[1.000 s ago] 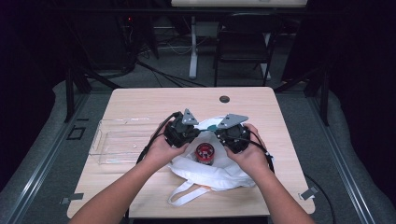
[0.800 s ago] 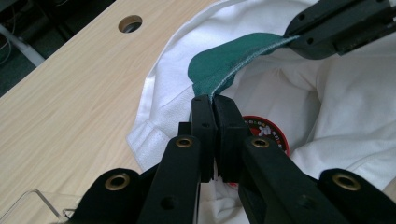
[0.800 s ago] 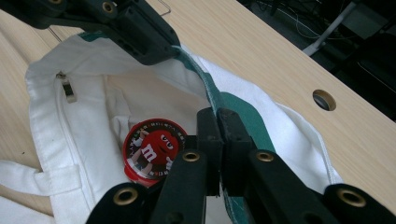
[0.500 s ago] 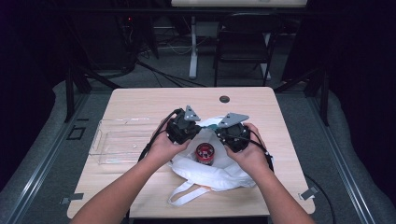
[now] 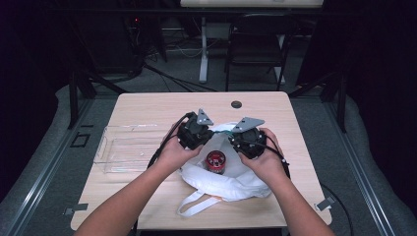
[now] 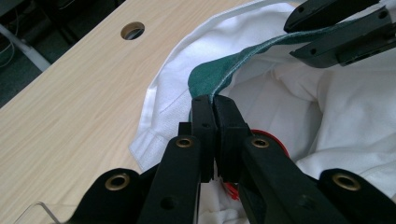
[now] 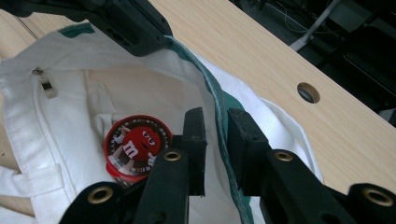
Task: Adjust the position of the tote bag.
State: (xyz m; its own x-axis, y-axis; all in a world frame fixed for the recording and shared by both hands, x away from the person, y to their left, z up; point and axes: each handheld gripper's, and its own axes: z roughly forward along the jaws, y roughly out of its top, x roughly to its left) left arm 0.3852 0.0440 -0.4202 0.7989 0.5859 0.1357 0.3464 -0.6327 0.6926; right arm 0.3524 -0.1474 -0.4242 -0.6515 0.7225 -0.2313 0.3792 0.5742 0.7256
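Observation:
A white cloth bag [image 5: 231, 183] with a green-edged rim lies open on the wooden table [image 5: 147, 105]. Inside it sits a round red candy tin [image 5: 215, 161] [image 7: 135, 147]. My left gripper [image 5: 212, 134] [image 6: 214, 105] is shut on the green rim [image 6: 219, 77] at the bag's left side. My right gripper [image 5: 233, 141] [image 7: 218, 122] is at the rim's right side. Its jaws have just been opening, and the green rim [image 7: 215, 100] runs loose through the gap between them. Each gripper view shows the other gripper at its top edge.
A clear plastic tray [image 5: 125, 147] stands to the left of the bag. The bag's white handles [image 5: 193, 204] trail toward the table's front edge. A cable hole [image 5: 236, 104] is in the table's far side. A chair [image 5: 255, 44] stands beyond the table.

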